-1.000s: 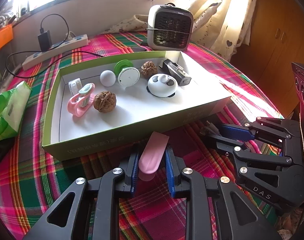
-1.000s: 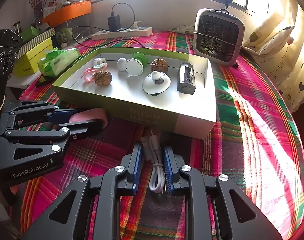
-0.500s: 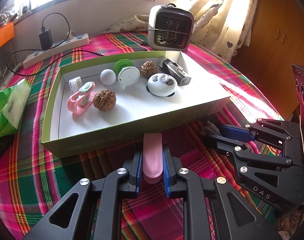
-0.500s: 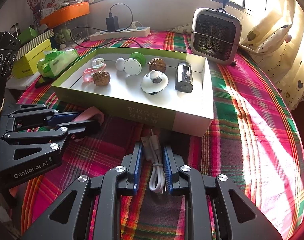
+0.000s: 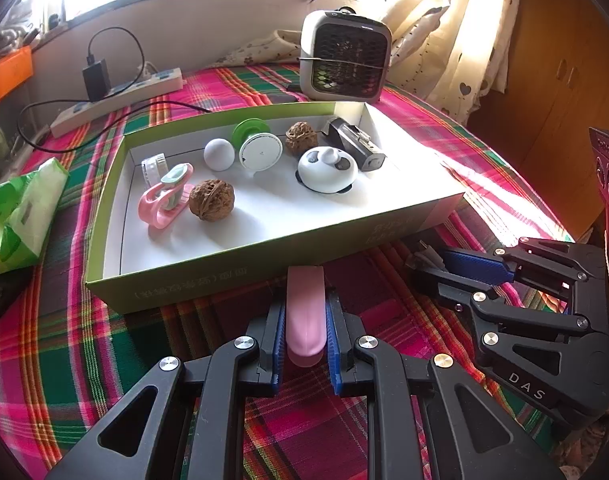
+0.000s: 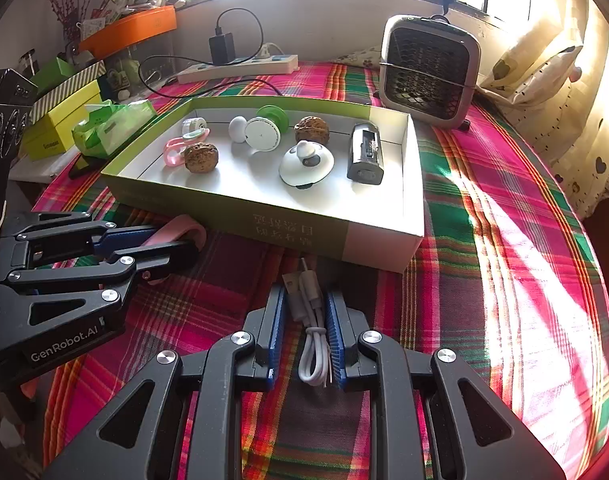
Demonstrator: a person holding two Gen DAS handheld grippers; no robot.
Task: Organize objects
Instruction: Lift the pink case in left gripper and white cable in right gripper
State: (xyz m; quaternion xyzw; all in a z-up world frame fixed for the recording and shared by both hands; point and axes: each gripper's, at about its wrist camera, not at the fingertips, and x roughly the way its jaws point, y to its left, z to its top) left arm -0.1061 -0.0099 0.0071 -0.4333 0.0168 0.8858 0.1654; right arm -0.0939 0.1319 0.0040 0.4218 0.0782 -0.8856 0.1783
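Most of the sorting looked done: the shallow green cardboard box with a white floor (image 5: 104, 276) already held two brown walnuts, a white ball, a green-and-white reel, a pink clip, a round white panda-faced gadget and a dark grey oblong device. Two things were left outside it, each in a gripper on the plaid-covered surface (image 6: 504, 280).

The left gripper (image 5: 304, 332) was clamped on a smooth pink oblong plastic piece (image 5: 305, 312) at lower centre of its frame. Its long axis ran along the fingers, the far end pointing up the frame at the box's near wall and lying just short of it.

The right gripper (image 6: 307, 340) was pressed onto a coiled white USB cable (image 6: 310, 320) at lower centre of its frame. The bundle lay lengthwise between the pads, plugs pointing up the frame toward the box, loop toward the camera.

By my reading, both still had to be lifted over the wall and set on the bare floor near the front.
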